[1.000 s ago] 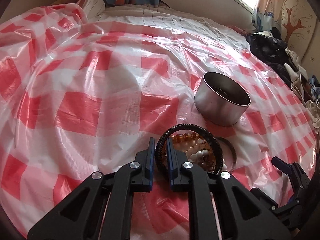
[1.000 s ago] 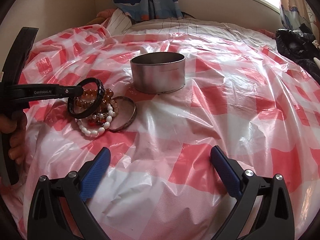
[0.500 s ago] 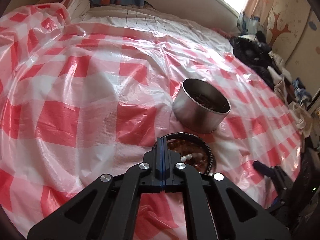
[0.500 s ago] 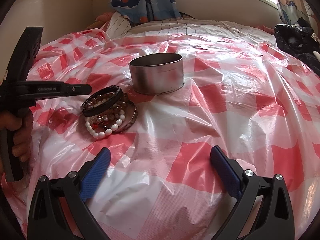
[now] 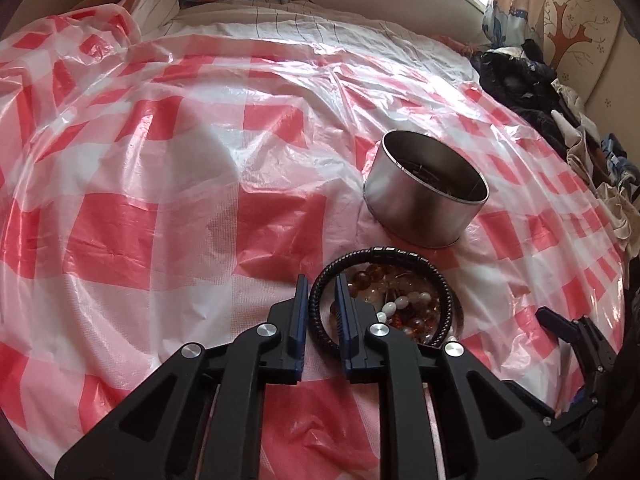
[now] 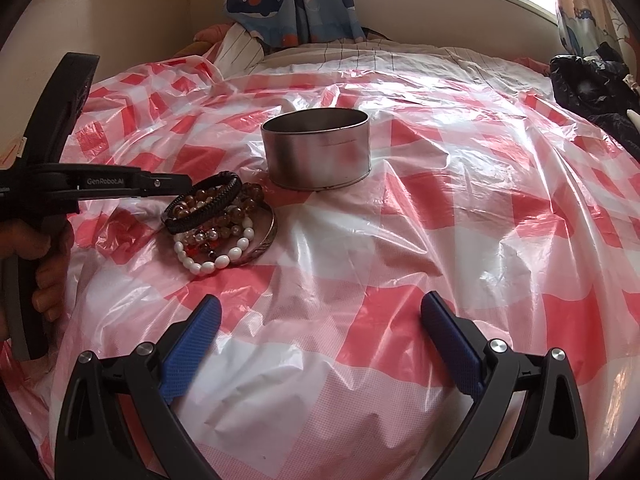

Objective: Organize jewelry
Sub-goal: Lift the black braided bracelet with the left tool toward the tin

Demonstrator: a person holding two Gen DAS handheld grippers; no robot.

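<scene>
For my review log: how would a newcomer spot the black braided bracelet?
Find the round metal tin on the red-checked plastic sheet. The bracelet pile lies just before it. The black braided bracelet lies on top, the only dark corded band among beads.

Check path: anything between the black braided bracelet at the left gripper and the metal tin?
Nothing visible. The black braided bracelet sits between the left gripper fingers, atop the bead pile. Only bare checkered plastic sheet separates it from the open tin.
</scene>
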